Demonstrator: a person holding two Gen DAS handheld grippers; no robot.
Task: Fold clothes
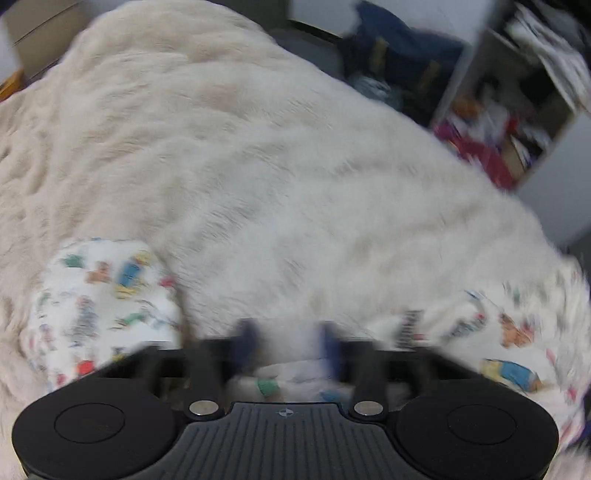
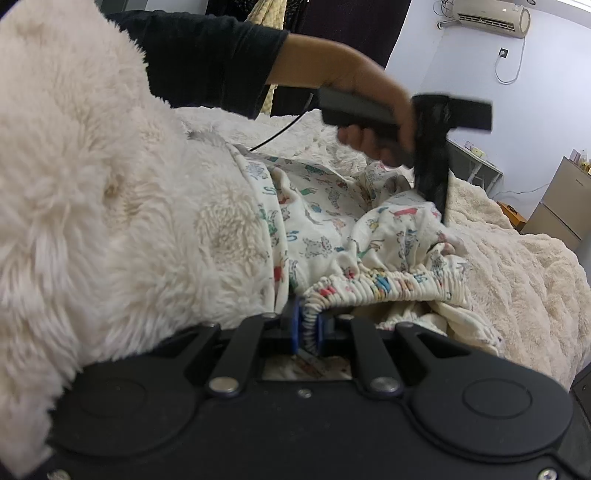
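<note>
Left wrist view, blurred: left gripper (image 1: 288, 347) bottom centre, blue pads look apart with pale cloth between, grip can't be told; printed garment (image 1: 99, 299) lower left and lower right on the cream fleece blanket (image 1: 258, 166). Right wrist view, sharp: right gripper (image 2: 309, 325) nearly closed, pinching the garment's elastic waistband (image 2: 380, 286); the person's hand (image 2: 373, 110) upper right holds the other gripper over the garment.

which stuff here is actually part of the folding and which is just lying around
Part of the job:
- printed garment, its elastic waistband pinched in the right gripper
- left gripper, above the garment

Just lying about:
- fluffy cream blanket
- cluttered shelf
- air conditioner
</note>
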